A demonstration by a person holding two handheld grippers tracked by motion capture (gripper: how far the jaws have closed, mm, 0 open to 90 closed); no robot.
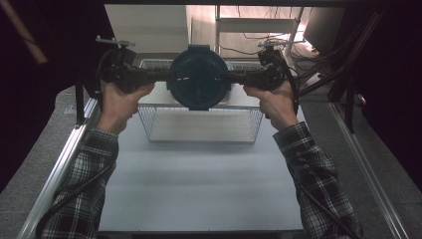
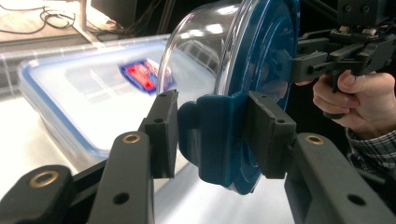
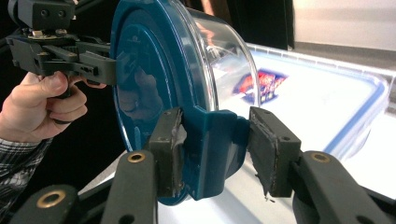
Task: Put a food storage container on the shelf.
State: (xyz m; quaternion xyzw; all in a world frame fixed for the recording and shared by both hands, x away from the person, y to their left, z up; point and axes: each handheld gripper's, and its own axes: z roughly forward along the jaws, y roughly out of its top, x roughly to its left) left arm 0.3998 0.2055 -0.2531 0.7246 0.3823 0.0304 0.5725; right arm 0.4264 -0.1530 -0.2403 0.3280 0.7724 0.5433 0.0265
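White table (image 1: pixel 199 179), wire basket (image 1: pixel 199 124) at far centre. Round lidded container (image 1: pixel 199 77) held aloft above it (lid still on); left gripper (image 1: pixel 157 75) and right gripper (image 1: pixel 239 77) each clamp a latch tab. Placement apparently pending.

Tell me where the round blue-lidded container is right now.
In the high view the round container is held up at centre, lid toward the camera, between the left gripper and right gripper, above the wire basket.

The red-and-blue label (image 2: pixel 145 74) on the clear storage box lid (image 2: pixel 84 88) is too blurred to read.
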